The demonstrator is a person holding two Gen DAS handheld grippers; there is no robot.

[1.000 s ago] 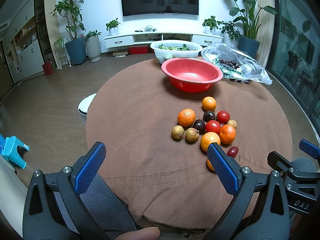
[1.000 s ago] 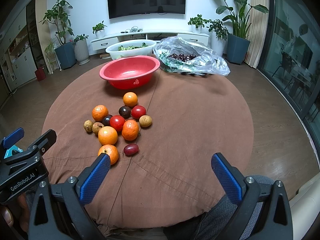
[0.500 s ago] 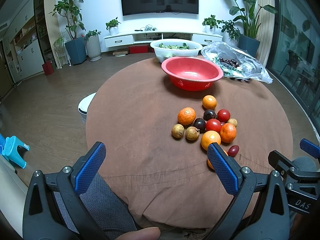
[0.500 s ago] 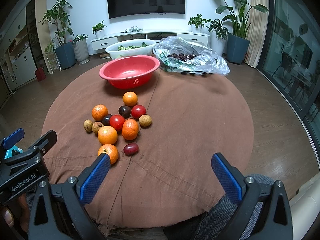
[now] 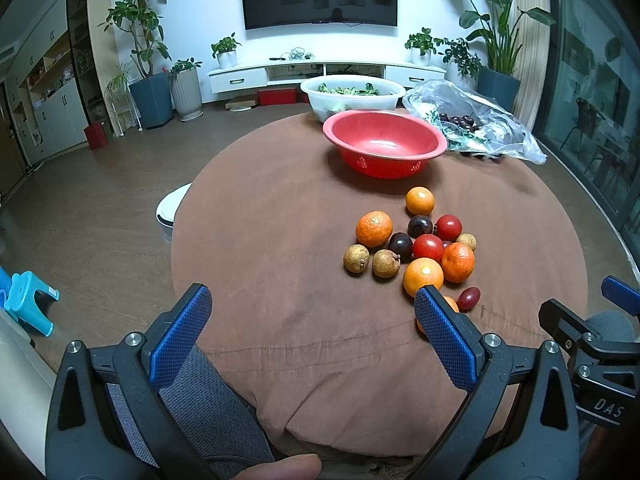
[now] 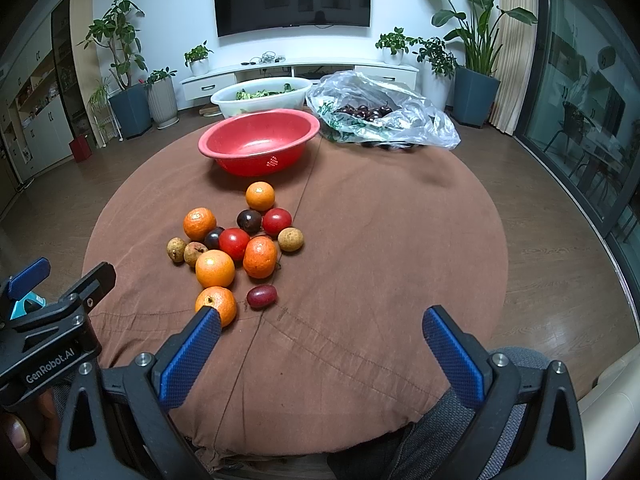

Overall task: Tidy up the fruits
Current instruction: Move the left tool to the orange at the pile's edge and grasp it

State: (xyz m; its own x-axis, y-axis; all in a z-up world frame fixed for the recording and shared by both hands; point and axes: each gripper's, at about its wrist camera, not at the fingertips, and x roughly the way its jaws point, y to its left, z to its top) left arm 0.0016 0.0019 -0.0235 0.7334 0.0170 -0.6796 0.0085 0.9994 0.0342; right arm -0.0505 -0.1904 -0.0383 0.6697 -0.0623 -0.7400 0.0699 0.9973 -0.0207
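Left wrist view: left gripper is spread wide and empty at the near edge of the counter, fruits piled just past its right finger, which hides part of one orange, red bowl behind them, then a white bowl and a plastic bag. Right wrist view: right gripper also wide apart holding nothing, pile ahead-left, nearest orange touching its left finger, grape just beside.

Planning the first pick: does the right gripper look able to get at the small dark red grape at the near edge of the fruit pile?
Probably yes. The grape lies apart at the pile's near edge, the right gripper is open, and only bare tablecloth lies between.
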